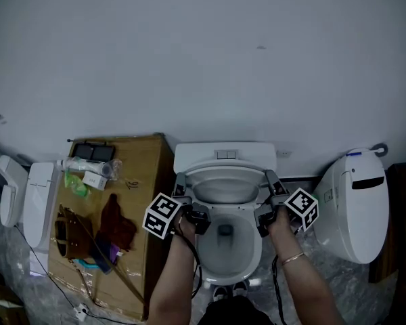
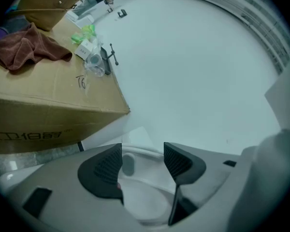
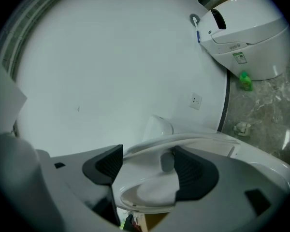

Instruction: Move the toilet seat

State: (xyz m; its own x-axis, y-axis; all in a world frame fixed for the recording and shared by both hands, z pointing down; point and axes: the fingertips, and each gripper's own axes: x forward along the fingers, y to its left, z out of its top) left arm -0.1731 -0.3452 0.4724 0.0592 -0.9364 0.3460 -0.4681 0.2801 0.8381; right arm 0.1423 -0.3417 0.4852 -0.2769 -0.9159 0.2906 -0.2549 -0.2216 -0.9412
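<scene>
**Toilet with part-raised seat, both grippers at the rim**

1. Wall [image 1: 203,59]: plain, pale, behind the toilet [image 1: 224,156].
2. Cardboard box [image 1: 145,175]: just left of the toilet, top face loaded.
3. Second toilet [image 1: 355,208]: white, closed, to the right of the main toilet and apart from it.
4. White fixture [image 1: 27,195]: beyond the box, far left of the toilet.
5. Toilet seat [image 1: 223,173]: on the toilet, tilted up off the bowl, hinge end at the tank.
6. Left gripper [image 2: 142,153]: at the toilet's left side. Jaws spread wide and released; the seat's edge lies between the pads without a visible clamp.
7. Right gripper [image 3: 147,158]: at the toilet's right side. Jaws grasping the seat's edge, one pad on each face.
8. Brown bag [image 1: 68,232]: on the box, at the side far from the toilet.
9. Brown cloth [image 1: 115,225]: on the box, between the bag and the toilet.
10. White tube [image 1: 81,166] and green packet [image 1: 74,181]: at the box's wall end.
11. Green bottle [image 3: 245,80]: on the floor at the second toilet's base.
12. Wall socket [image 3: 196,100]: low on the wall, right of the toilet.
</scene>
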